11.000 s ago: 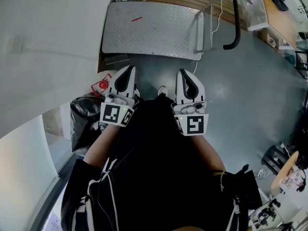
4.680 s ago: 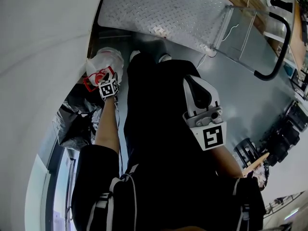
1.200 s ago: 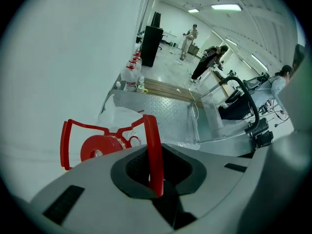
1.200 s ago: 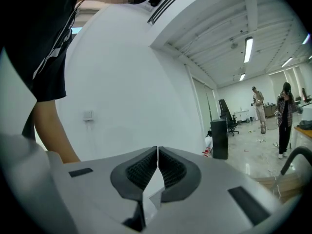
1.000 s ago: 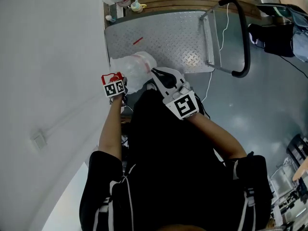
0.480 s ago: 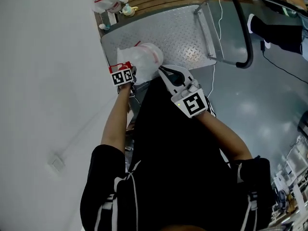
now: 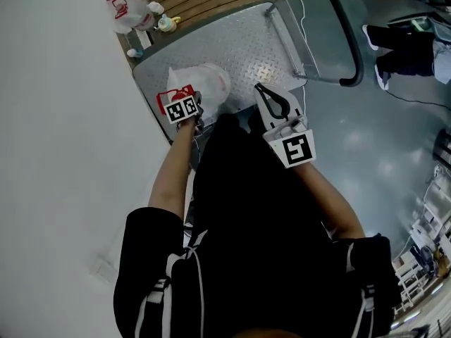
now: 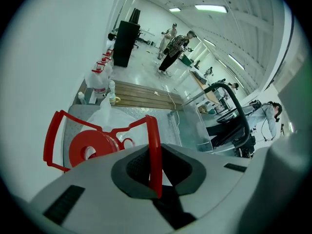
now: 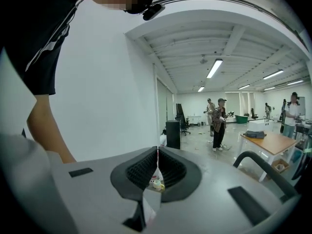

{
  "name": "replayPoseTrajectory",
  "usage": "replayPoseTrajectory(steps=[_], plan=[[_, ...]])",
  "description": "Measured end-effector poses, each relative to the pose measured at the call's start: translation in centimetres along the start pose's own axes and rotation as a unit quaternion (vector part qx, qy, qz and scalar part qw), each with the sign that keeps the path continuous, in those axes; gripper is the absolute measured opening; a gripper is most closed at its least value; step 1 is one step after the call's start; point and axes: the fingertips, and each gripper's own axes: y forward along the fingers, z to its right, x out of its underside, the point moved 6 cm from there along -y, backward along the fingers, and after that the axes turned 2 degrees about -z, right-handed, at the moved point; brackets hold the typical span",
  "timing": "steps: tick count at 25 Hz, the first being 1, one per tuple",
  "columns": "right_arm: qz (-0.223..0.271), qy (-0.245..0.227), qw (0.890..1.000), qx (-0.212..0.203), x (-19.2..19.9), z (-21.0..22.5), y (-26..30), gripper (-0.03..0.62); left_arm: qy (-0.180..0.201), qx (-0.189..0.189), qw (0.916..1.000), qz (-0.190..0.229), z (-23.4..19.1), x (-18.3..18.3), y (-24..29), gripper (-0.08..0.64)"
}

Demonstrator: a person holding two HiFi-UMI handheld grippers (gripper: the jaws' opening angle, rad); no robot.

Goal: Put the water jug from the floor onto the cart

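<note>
Clamps the left gripper [image 8: 156,149] on the handle [image 8: 154,130] of the jug [image 7: 206,84]: jaws nearly together, with only the thin red bar pinched between the dark pads. Shows, in the left gripper view, the rest of that red handle frame spreading leftward around the red cap [image 8: 90,149], lower left of the frame. Places the jug, in the head view, upper centre-left, over the near left corner of the cart [image 7: 239,44], its clear body lying across the grey checker-plate deck just beyond the left marker cube. Cannot tell whether the jug's base rests on the deck. Holds the right gripper [image 9: 157,151] clenched and empty, pads meeting along a thin slit. Sets it, in the head view, right of the jug and apart from it, tips over the deck's near edge. Puts the cart's black push bar [image 7: 358,65] at upper right. Finds spare jugs [image 7: 132,13] against the wall, upper left, beyond the cart.
</note>
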Motion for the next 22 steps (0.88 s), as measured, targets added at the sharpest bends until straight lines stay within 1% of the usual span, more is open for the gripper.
replayPoseTrajectory(steps=[2, 5, 7, 10, 11, 13, 15, 18, 22], plan=[[-0.003, -0.001, 1.0, 0.005, 0.2, -0.3, 0.1, 0.019, -0.003, 0.01, 0.9999, -0.002, 0.5, -0.8, 0.8, 0.049], [-0.004, -0.011, 1.0, 0.006, -0.1, -0.6, 0.3, 0.018, -0.003, 0.036, 0.9992, -0.017, 1.8, -1.5, 1.9, 0.049], [-0.004, -0.016, 1.0, 0.008, -0.4, -0.5, 0.5, 0.019, 0.0, 0.043, 0.9989, -0.021, 2.4, -1.8, 2.3, 0.049], [-0.008, -0.019, 1.0, 0.019, -0.4, -0.2, 0.2, 0.018, 0.007, 0.052, 0.9985, -0.014, 3.2, -1.9, 2.6, 0.058], [-0.012, -0.019, 1.0, 0.022, -0.1, -0.2, 0.0, 0.018, 0.009, 0.058, 0.9982, -0.01, 3.5, -1.7, 2.6, 0.067], [-0.019, -0.018, 0.999, 0.028, 0.2, 0.2, -0.4, 0.018, 0.016, 0.073, 0.9972, -0.002, 4.2, -1.6, 2.8, 0.127], [-0.019, -0.014, 0.999, 0.034, 0.3, 0.8, -0.6, 0.018, 0.026, 0.086, 0.996, -0.004, 5.1, -1.5, 3.1, 0.163], [-0.011, -0.015, 0.999, 0.038, 0.2, 1.5, -0.9, 0.018, 0.037, 0.088, 0.9954, -0.005, 6.1, -1.5, 3.4, 0.166], [-0.006, -0.015, 0.999, 0.036, 0.1, 1.8, -1.3, 0.019, 0.041, 0.093, 0.9948, 0.006, 6.6, -1.5, 2.7, 0.166]])
